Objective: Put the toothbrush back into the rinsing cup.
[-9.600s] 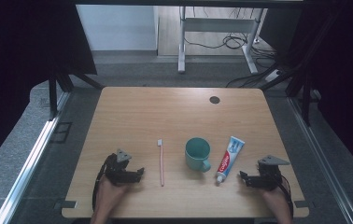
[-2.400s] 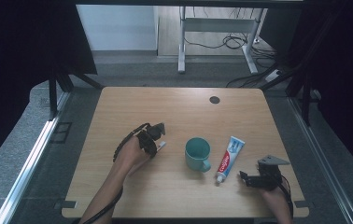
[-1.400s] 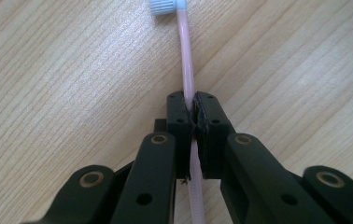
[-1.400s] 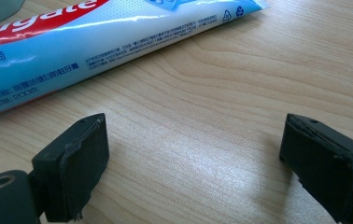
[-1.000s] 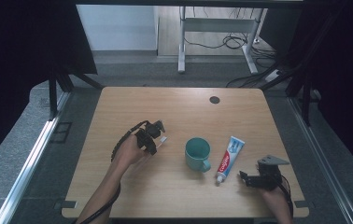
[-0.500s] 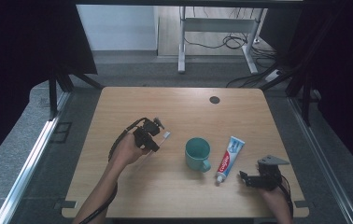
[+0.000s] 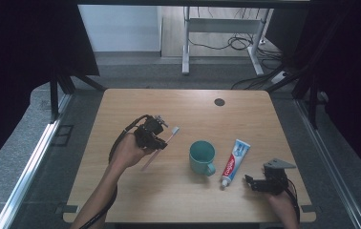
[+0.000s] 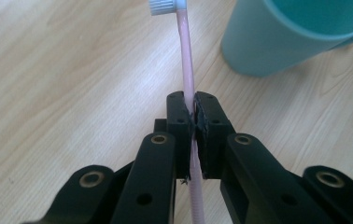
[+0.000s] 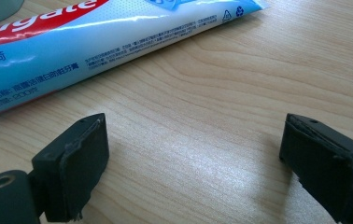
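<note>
A: Left hand-held gripper (image 7: 158,135) has its 2 jaws clamped on the pink toothbrush (image 7: 162,146), yes?

B: Yes. In the left gripper view the pads (image 8: 187,122) press on the handle of the toothbrush (image 8: 187,70) from both sides. The white bristle head points away from the person, toward the teal cup (image 8: 296,32).

A: Where is the toothbrush in the high view?

B: It is held above the bench (image 7: 121,105), to the left of the cup (image 7: 202,157), and it is tilted, with the head higher and more to the right.

A: And the right hand-held gripper (image 7: 257,183)?

B: It stays low at the near right part of the bench. Its 2 jaws stand wide apart with nothing between them, only wood. The toothpaste tube (image 9: 95,37) lies flat just beyond them, between this gripper and the cup.
</note>
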The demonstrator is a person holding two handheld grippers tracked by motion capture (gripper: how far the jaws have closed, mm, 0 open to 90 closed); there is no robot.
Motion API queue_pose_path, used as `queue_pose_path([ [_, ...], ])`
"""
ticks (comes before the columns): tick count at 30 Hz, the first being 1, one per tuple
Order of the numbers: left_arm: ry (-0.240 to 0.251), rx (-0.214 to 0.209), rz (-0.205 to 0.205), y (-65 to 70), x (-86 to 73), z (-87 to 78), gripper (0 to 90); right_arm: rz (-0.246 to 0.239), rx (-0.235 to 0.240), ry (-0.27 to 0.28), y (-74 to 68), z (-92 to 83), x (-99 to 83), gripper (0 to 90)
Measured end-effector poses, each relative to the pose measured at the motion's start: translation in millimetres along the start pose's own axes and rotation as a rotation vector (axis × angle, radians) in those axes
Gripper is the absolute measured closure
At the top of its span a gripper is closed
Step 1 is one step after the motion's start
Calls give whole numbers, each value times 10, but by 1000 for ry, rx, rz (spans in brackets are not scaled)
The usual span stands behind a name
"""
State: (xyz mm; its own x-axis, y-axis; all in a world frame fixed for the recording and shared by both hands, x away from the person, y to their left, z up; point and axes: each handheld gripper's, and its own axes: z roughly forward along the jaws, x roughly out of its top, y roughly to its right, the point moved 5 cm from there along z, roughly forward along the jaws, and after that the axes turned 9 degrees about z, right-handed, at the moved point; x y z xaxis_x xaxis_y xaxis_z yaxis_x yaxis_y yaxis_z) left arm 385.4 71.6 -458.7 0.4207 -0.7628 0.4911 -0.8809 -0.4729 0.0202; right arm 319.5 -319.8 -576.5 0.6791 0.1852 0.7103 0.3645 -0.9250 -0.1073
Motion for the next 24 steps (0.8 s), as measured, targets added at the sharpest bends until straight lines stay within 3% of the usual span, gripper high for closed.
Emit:
queue_pose_path([
  [17,118,18,67,109,193,-177,853,-1,0,0,0,0,0,78],
  [24,206,16,89,161,291,-276,853,-1,0,0,1,0,0,77],
])
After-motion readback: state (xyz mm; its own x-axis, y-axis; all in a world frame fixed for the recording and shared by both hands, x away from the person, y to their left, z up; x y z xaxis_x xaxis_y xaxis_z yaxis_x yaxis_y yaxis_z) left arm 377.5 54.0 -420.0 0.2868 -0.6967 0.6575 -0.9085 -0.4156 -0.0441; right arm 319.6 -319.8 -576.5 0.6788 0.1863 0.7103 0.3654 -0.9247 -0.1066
